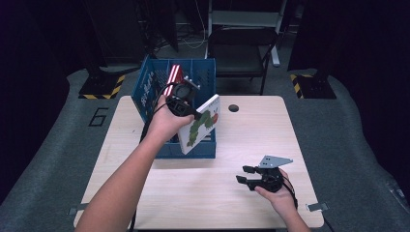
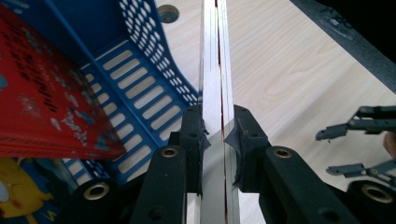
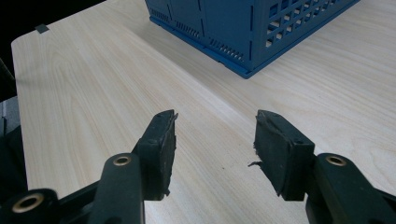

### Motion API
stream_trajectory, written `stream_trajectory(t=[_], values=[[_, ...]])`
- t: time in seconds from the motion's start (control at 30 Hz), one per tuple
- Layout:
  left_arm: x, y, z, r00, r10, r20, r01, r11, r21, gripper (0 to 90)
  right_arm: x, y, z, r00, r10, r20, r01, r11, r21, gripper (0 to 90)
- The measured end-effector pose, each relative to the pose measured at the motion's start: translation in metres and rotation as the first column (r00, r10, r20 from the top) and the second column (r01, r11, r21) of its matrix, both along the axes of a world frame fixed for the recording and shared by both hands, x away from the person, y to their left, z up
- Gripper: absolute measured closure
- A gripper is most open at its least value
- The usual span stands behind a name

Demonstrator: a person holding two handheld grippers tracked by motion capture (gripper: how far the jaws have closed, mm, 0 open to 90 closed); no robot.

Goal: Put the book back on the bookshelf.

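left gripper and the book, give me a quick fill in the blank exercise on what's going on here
1. The left gripper is shut on the edge of a ____.
2. The book is tilted over the front edge of the blue ____.
3. The right gripper hovers above the table with its jaws ____.
4. Inside the crate leans a book with a ____ cover.

Missing words: book; crate; open; red

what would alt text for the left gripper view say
The left gripper is shut on the edge of a thin white picture book, seen edge-on above a pale wooden table. To its left is a blue slotted crate with a red book inside; the right gripper sits open at far right.
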State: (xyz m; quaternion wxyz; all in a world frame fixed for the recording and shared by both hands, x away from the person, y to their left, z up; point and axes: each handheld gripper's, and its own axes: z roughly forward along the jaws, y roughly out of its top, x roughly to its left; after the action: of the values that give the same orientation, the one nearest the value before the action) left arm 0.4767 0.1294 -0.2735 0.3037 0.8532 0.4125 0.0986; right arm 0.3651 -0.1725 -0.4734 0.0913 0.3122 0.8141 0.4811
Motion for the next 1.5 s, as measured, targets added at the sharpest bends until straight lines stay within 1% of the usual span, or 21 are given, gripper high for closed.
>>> stream_trajectory(t=[0.03,0.1,0.23,0.43,0.57,0.73,0.83,1.0,1.07,1.1,1.17,1.23,1.27,1.3,1.33,1.4,1.43,1.47,1.5], values=[[0.002,0.001,0.0,1.0,0.009,-0.001,-0.009,1.0,0.002,76.7,0.0,0.0,0.0,1.0,-0.003,0.004,0.003,1.0,0.002,47.8],[0.005,0.003,0.0,0.9993,0.037,0.0,-0.037,0.9993,0.0,76.7,0.0,0.0,0.0,1.0,-0.002,-0.001,0.002,1.0,0.006,47.8],[0.009,0.005,-0.001,0.9961,0.088,0.006,-0.088,0.9961,-0.001,76.7,0.001,0.0,0.0,1.0,0.003,-0.005,-0.003,1.0,0.008,47.7],[0.018,0.005,-0.002,0.9911,0.133,-0.004,-0.133,0.9911,0.0,76.7,0.0,0.0,0.001,1.0,0.002,-0.005,-0.002,0.9999,0.012,47.8],[0.025,0.006,-0.005,0.986,0.166,-0.007,-0.166,0.9861,0.001,76.7,0.0,-0.001,0.001,1.0,0.003,-0.001,-0.003,0.9998,0.017,47.8],[0.033,0.006,-0.01,0.9769,0.213,-0.011,-0.213,0.9769,-0.011,76.7,0.0,-0.002,0.002,1.0,-0.001,0.001,0.001,0.9997,0.025,47.8],[0.039,0.006,-0.012,0.9734,0.229,-0.016,-0.229,0.9733,-0.016,76.7,-0.001,-0.002,0.001,1.0,0.003,-0.006,-0.003,0.9997,0.026,47.8],[0.048,0.004,-0.017,0.9663,0.257,-0.02,-0.257,0.9663,-0.013,76.7,-0.001,-0.001,0.001,1.0,0.007,-0.002,-0.007,0.9997,0.023,47.8],[0.052,0.002,-0.02,0.9627,0.27,-0.02,-0.27,0.9626,-0.019,76.7,-0.001,-0.001,0.001,1.0,0.003,-0.006,-0.003,0.9997,0.026,47.8],[0.053,0.001,-0.021,0.959,0.283,-0.021,-0.283,0.9586,-0.029,76.7,-0.001,-0.002,0.001,1.0,0.004,-0.003,-0.004,0.9995,0.03,47.8],[0.057,0.0,-0.022,0.9599,0.279,-0.026,-0.28,0.9598,-0.021,76.7,-0.001,-0.003,0.001,1.0,-0.002,-0.005,0.002,0.9994,0.034,47.8],[0.059,-0.001,-0.024,0.9558,0.293,-0.024,-0.294,0.9556,-0.024,76.7,-0.002,-0.003,0.001,1.0,-0.003,-0.009,0.003,0.9994,0.035,47.8],[0.061,-0.002,-0.025,0.9545,0.297,-0.026,-0.298,0.9545,-0.016,76.7,-0.002,-0.003,0.001,1.0,-0.002,-0.007,0.002,0.9994,0.035,47.8],[0.061,-0.002,-0.026,0.952,0.305,-0.032,-0.305,0.9522,-0.016,76.7,-0.001,-0.003,0.001,1.0,0.001,-0.005,0.0,0.9994,0.035,47.8],[0.062,-0.003,-0.027,0.9494,0.313,-0.03,-0.313,0.9494,-0.019,76.7,-0.002,-0.003,0.001,1.0,-0.001,-0.005,0.002,0.9994,0.035,47.8],[0.063,-0.004,-0.03,0.9512,0.308,-0.026,-0.308,0.9512,-0.017,76.7,-0.002,-0.003,0.001,1.0,-0.001,-0.003,0.001,0.9994,0.036,47.8],[0.063,-0.006,-0.031,0.9485,0.315,-0.031,-0.316,0.9483,-0.028,76.7,-0.002,-0.003,0.001,1.0,-0.001,-0.004,0.001,0.9993,0.036,47.8],[0.064,-0.008,-0.032,0.9473,0.318,-0.035,-0.319,0.9473,-0.026,76.7,-0.002,-0.003,0.0,1.0,0.005,-0.005,-0.004,0.9994,0.035,47.8],[0.064,-0.009,-0.033,0.949,0.314,-0.032,-0.314,0.9489,-0.025,76.7,-0.002,-0.003,0.0,1.0,0.004,-0.008,-0.004,0.9994,0.035,47.8]])
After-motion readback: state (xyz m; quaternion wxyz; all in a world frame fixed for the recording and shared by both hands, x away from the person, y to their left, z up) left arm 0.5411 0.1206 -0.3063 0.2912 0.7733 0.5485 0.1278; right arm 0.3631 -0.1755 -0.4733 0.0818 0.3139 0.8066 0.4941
